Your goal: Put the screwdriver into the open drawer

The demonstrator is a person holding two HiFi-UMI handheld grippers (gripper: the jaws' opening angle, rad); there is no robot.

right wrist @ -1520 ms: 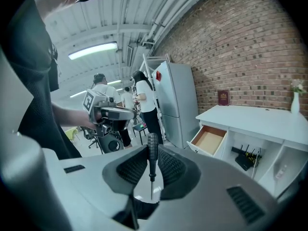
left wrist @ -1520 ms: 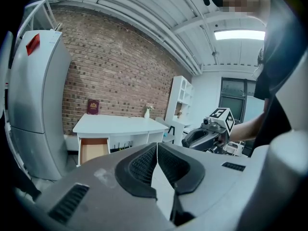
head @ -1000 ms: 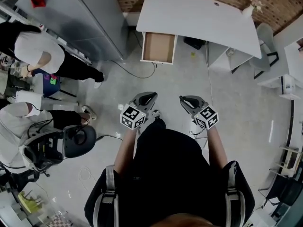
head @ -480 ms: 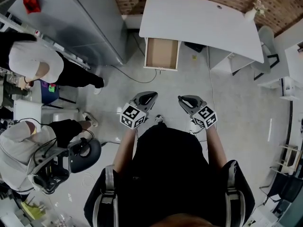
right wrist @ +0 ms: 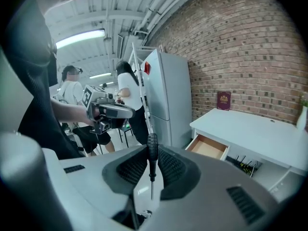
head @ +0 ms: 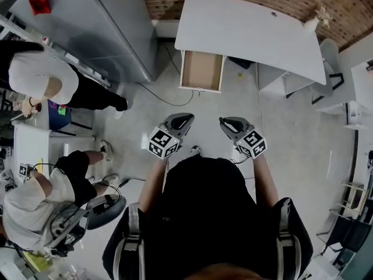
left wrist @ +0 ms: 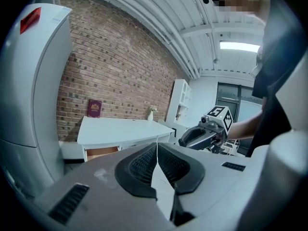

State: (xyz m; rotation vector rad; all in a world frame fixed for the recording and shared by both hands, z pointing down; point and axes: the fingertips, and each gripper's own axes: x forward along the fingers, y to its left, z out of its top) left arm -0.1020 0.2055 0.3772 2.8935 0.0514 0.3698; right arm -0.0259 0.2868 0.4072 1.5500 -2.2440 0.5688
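Note:
In the right gripper view my right gripper is shut on a black-handled screwdriver, whose thin shaft points back toward the camera. The open wooden drawer hangs from a white desk ahead and to the right. From the head view the drawer lies well beyond both grippers, under the desk's front edge. My left gripper and right gripper are held side by side over the floor. The left gripper is shut with nothing in it. The screwdriver is hidden in the head view.
A tall grey fridge stands left of the desk. Two people and an office chair are at the left. A cable runs across the floor before the drawer. White shelving stands right of the desk.
The desk and drawer have slid lower in the head view, so they are nearer. Both grippers keep their pose. The person at lower left has shifted on the chair.

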